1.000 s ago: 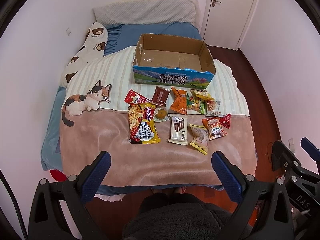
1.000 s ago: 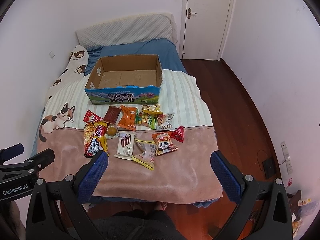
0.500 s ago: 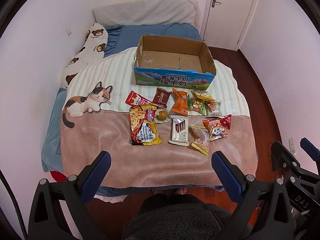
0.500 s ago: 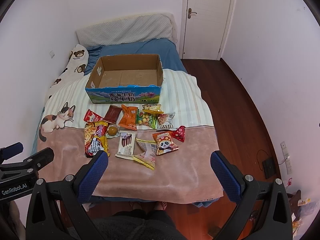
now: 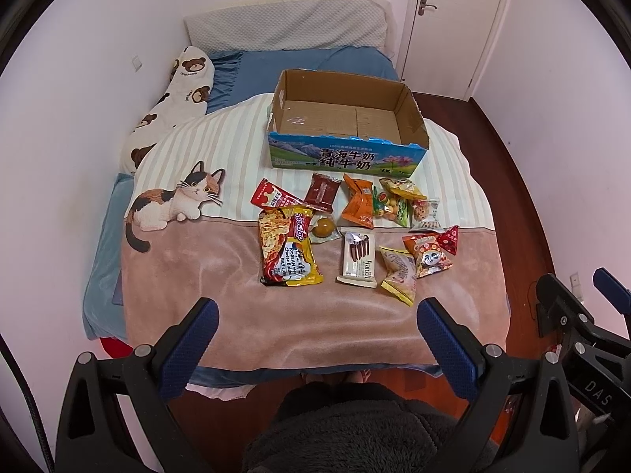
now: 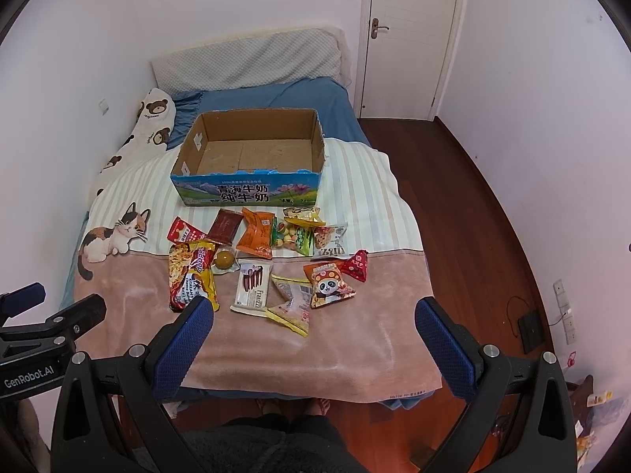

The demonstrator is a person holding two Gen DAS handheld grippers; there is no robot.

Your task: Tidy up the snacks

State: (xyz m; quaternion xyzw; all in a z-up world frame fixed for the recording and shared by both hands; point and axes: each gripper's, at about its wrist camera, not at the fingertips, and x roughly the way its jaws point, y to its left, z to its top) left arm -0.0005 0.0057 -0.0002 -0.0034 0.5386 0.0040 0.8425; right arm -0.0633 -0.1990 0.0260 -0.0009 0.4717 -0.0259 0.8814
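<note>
Left wrist view: snack packets (image 5: 355,232) lie scattered on the bed blanket (image 5: 221,283), ahead of the left tool (image 5: 315,339), not touching it. Noodle packet (image 5: 288,248) sits forward-left, wafer packet (image 5: 357,258) straight ahead, panda packet (image 5: 428,256) forward-right. Cardboard box (image 5: 347,126) stands beyond them, open-topped. Left tool spread wide, holding nothing. Right tool (image 6: 313,339) likewise spread, holding nothing, snacks ahead of it.

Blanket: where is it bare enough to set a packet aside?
Bare patches: the pink strip between the snack pile and the foot edge, and the area around the cat print. The cardboard box is empty. It is crowded just before the box.
</note>
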